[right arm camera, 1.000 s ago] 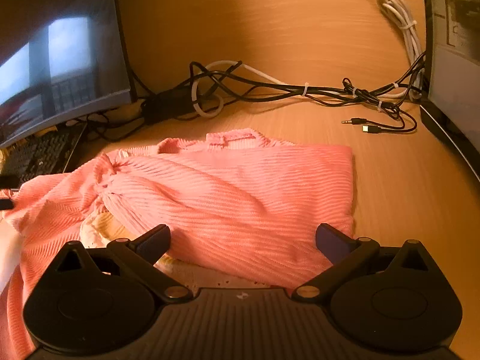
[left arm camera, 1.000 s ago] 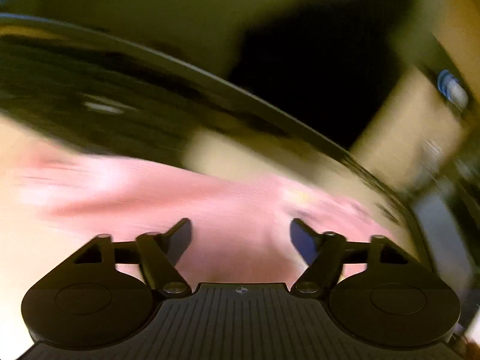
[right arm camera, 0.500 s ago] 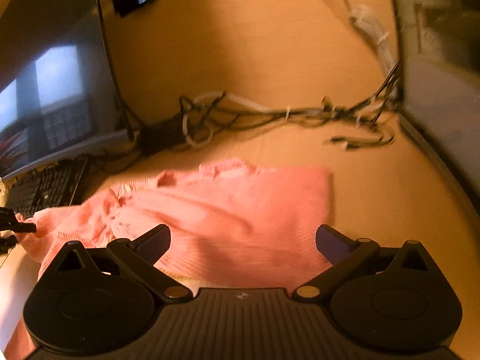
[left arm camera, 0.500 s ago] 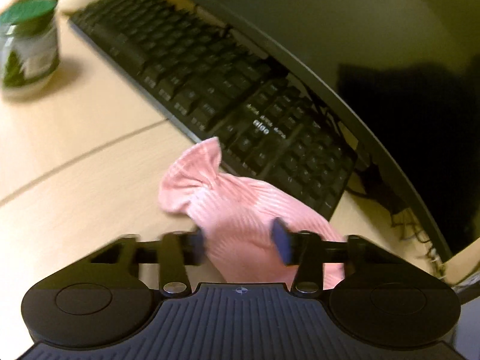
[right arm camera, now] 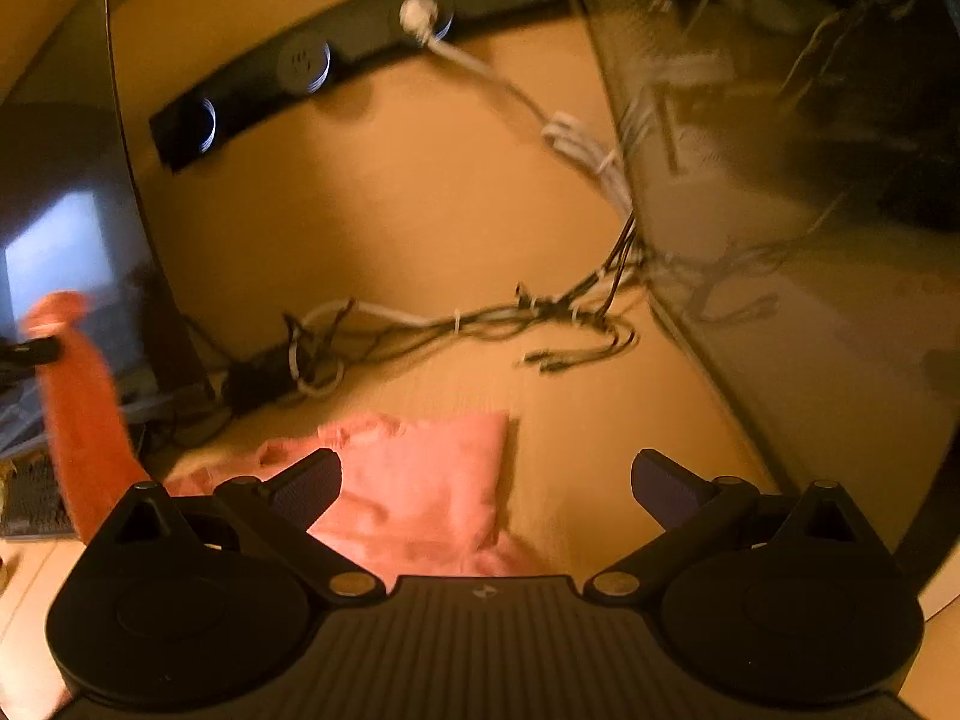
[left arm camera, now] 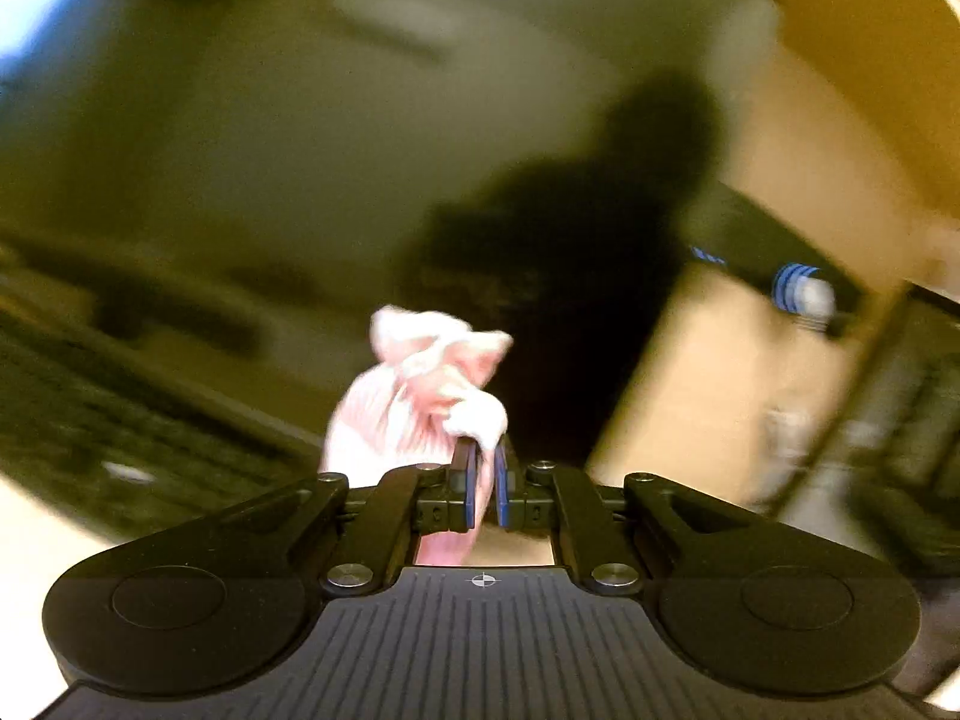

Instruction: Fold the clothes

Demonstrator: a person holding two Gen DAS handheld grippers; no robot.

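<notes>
Moved since earlier: left claw (left arm camera: pixel 486 474) has just been closing, and its jaws now pinch a pink sleeve end (left arm camera: pixel 420 384) that lay flat by the keyboard half a sec ago. Sleeve is now up off the counter (right arm camera: pixel 570 420); left view has swung from keyboard to blurred dark screen.
Left claw state: jaws all but together, blue pads clamped on a bunch of ribbed pink cloth; cuff puffs out beyond the tips.
Right claw state: right claw (right arm camera: pixel 486 480) spread wide, nothing between the pads, hanging above the garment w/o touching it.
Garment location: pink knit top (right arm camera: pixel 420 480) lies on the counter below/ahead of the right claw, near the cable tangle (right arm camera: pixel 456 324). One sleeve rises at far left of the right view, stretched up to the left claw's tips.
Done so far: body looks roughly squared, right edge straight. Can't tell how many folds are in, too blurred.
Left to do (my guess): carry lifted sleeve across onto the body, lay it flat, then other side + final fold. Early-to-mid stage.
Risk: thin pinch on stretchy knit may drag the body askew.
Writing/brands: nothing legible. Small cross-mark logos on both claw bodies; faint marks on the black socket strip (right arm camera: pixel 336 72) unreadable.
</notes>
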